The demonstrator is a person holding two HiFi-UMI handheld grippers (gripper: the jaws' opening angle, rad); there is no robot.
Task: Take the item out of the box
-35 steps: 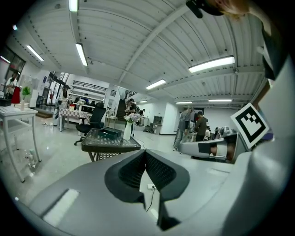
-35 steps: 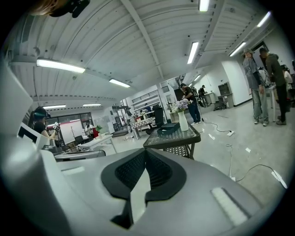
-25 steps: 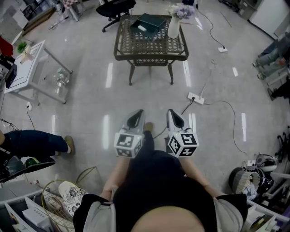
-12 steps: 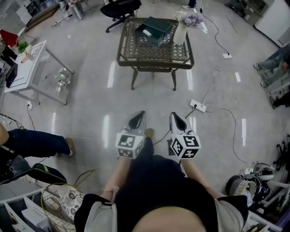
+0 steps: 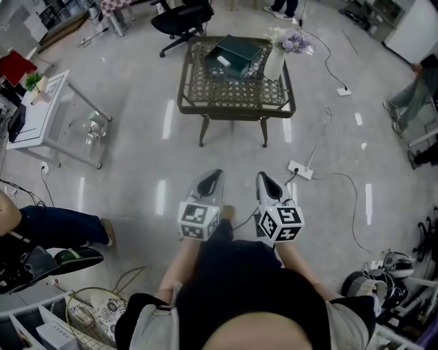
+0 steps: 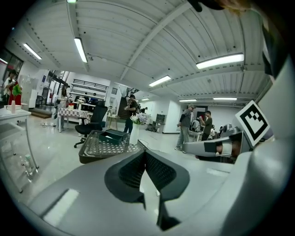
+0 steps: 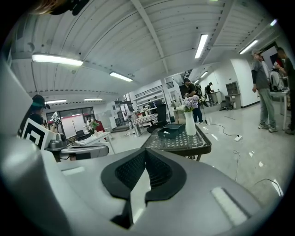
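Observation:
A dark green box (image 5: 235, 56) with something white inside lies on a brown lattice-top table (image 5: 205, 89), far ahead across the floor. A white vase of flowers (image 5: 276, 61) stands next to it. My left gripper (image 5: 215, 176) and right gripper (image 5: 263, 178) are held side by side close to the person's body, well short of the table. Both are shut with nothing between their jaws. In the left gripper view the box (image 6: 110, 136) shows beyond the closed left gripper (image 6: 145, 154). In the right gripper view the box (image 7: 171, 130) and vase (image 7: 190, 122) show past the closed right gripper (image 7: 145, 153).
A white side table (image 5: 41, 113) stands at the left and a black office chair (image 5: 179, 15) behind the lattice table. A power strip (image 5: 301, 169) with cables lies on the floor at right. A seated person's leg (image 5: 58, 222) and a wire basket (image 5: 89, 311) are at lower left.
The lattice table and box have drifted lower and slightly right in the head view as the person moves toward them. Both grippers stay shut, side by side.

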